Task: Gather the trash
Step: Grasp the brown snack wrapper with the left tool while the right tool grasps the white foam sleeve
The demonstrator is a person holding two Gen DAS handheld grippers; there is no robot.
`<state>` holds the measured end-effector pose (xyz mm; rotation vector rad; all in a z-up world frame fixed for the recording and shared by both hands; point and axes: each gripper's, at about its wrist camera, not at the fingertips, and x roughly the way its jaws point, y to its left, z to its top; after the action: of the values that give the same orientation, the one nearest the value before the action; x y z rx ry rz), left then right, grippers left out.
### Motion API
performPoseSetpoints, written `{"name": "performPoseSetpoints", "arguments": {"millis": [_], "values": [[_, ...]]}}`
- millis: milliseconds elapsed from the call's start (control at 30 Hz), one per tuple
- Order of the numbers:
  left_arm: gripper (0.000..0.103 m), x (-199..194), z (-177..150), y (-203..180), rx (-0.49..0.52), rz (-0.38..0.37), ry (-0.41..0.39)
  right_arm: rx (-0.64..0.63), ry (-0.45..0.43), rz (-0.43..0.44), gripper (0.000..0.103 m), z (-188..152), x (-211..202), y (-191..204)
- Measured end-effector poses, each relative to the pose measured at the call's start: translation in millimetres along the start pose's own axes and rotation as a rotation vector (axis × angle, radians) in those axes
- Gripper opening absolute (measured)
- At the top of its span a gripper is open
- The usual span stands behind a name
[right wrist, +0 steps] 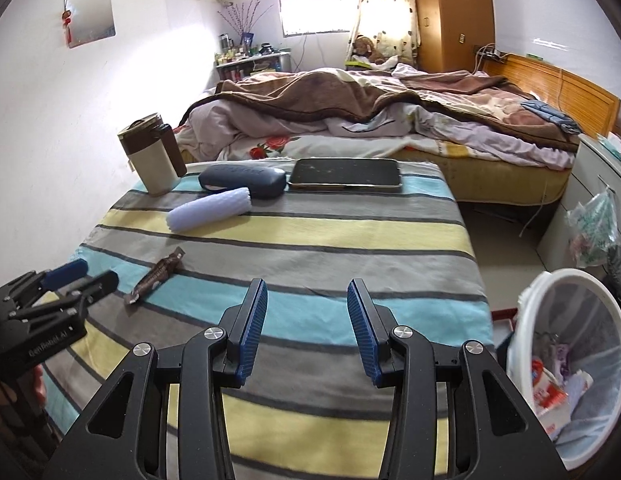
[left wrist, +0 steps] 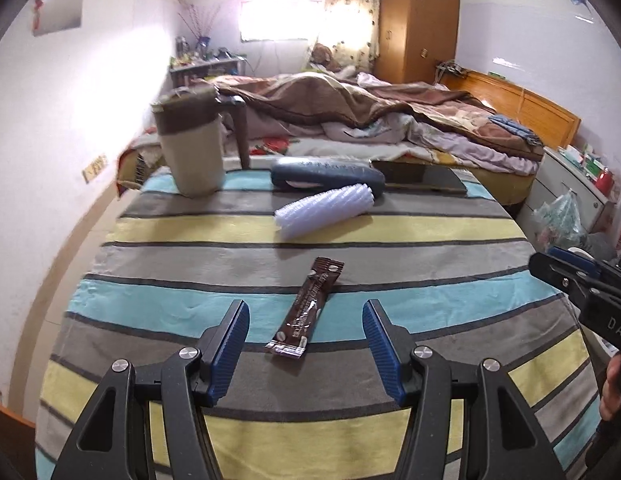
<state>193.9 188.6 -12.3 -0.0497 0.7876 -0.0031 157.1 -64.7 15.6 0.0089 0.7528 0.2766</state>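
Two grippers hover over a striped cloth (left wrist: 310,232) on the bench, both with jaws released and nothing between them. Under the left gripper (left wrist: 306,312) lies a brown coffee sachet (left wrist: 310,306), flat on a blue stripe, with bare cloth all around it. The right gripper (right wrist: 306,292) hangs nearer the bench's right edge, over bare cloth. Along the far edge stand a beige-and-brown jug (right wrist: 150,156), a dark glasses case (right wrist: 242,182), a white foam roll (right wrist: 210,210) and a phone (right wrist: 346,174). Only the right wrist view shows the white mesh wastebasket (right wrist: 570,360) on the floor beside that edge, with wrappers in it
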Motion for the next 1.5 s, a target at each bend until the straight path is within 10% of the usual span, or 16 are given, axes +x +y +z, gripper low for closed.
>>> {"name": "performPoseSetpoints", "arguments": {"millis": [433,667,1500], "values": [[0.057,61.1,4.1,9.7,0.037,-0.028,0.116,-0.016,0.047,0.001,0.044,14.0,34.7,27.5],[0.022,64.4,4.8,24.3,0.009,-0.041,0.122,-0.024,0.072,0.007,0.044,17.6,50.8,40.8],[0.021,15.6,10.6,101.9,-0.167,0.076,0.003,0.081,0.120,0.063,0.061,68.6,132.9,94.7]]}}
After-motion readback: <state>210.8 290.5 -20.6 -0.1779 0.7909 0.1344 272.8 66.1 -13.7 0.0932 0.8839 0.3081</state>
